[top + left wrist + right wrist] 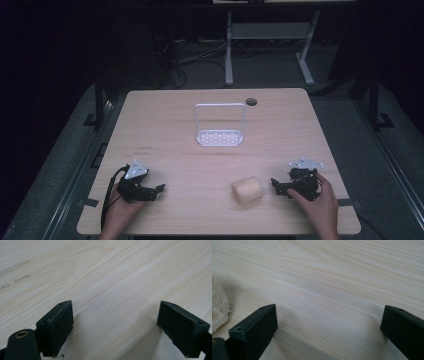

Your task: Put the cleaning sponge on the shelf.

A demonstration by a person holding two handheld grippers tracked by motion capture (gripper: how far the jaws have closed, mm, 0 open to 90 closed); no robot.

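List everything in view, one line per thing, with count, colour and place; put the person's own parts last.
table: one, light wood, fills the middle of the high view; round hole near its far edge.
rack: one, white, upright frame on a perforated base, far centre of the table.
sponge: one, beige and fibrous, near edge, right of centre, just left of the right gripper.
desk frame: one, white legs, on the floor beyond the table.
cables: several, dark, on the floor behind the table.
left gripper: one, black, near left, fingers wide apart, holding nothing.
right gripper: one, black, near right, fingers wide apart, holding nothing.
hands: two, one on each gripper.
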